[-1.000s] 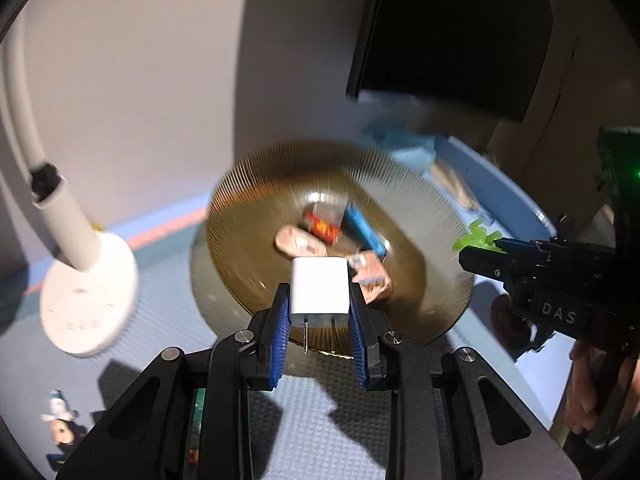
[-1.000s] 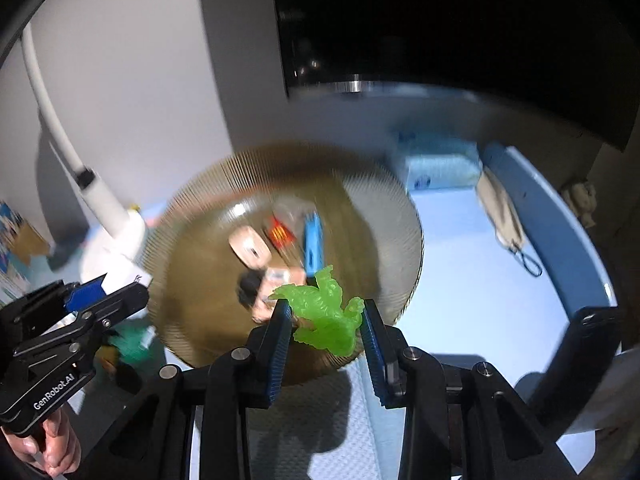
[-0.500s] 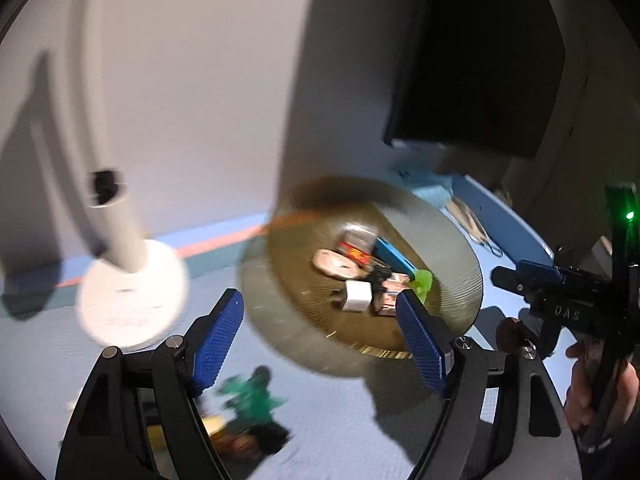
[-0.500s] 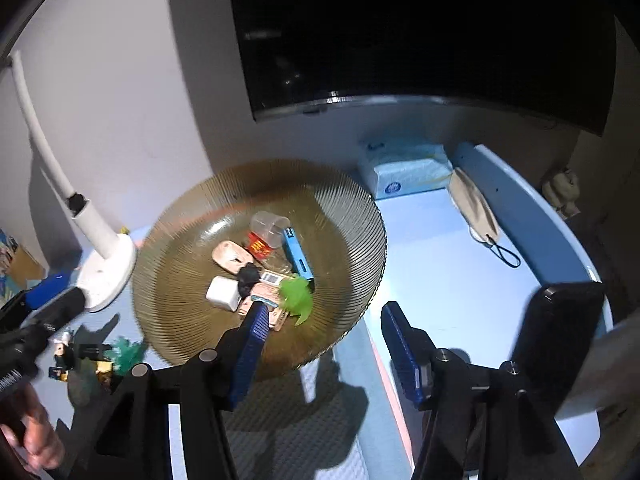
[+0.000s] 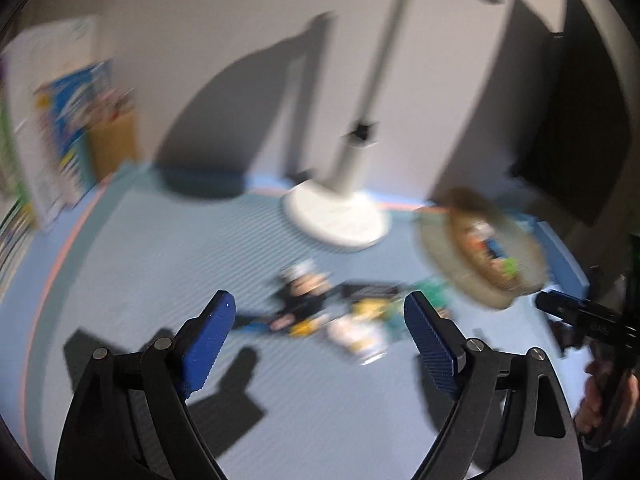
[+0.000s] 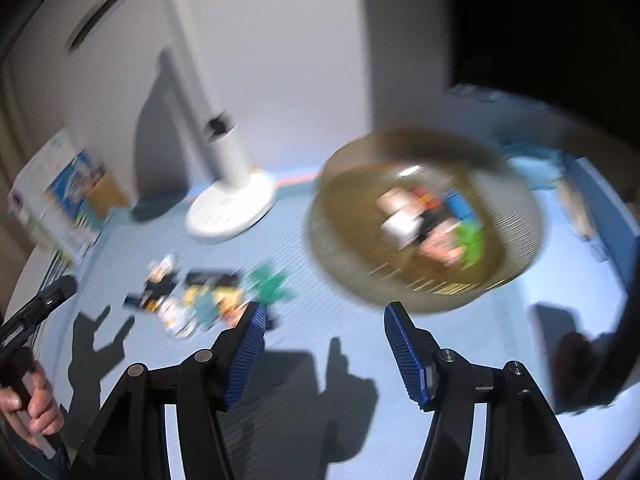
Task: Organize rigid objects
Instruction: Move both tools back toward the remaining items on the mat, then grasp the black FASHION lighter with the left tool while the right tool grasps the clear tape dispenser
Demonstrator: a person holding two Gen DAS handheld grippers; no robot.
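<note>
While both cameras smear with motion, I can still see that my left gripper (image 5: 316,328) and right gripper (image 6: 322,344) carry nothing: the blue fingers (image 5: 208,344) of each stand apart and are opening wider, with only table (image 5: 160,248) between them.

What remains to sort is the cluster of small toys (image 6: 200,296) on the blue mat, at about ten o'clock from my right fingers (image 6: 246,350) and dead ahead, twelve o'clock, of the left. I judge them light, hard plastic, so stiff enough to pinch firmly, though their lumpy shapes may twist or skid out; I would take each across its thickest, flattest part. A teal figure (image 6: 268,286) lies nearest the amber ribbed glass bowl (image 6: 516,200), which sits at one o'clock from the right gripper and already holds several pieces. That bowl looks fragile, so drops should be low.

No writing is readable; the printing on the box (image 6: 60,196) by the lamp base (image 6: 230,210) is blurred.
</note>
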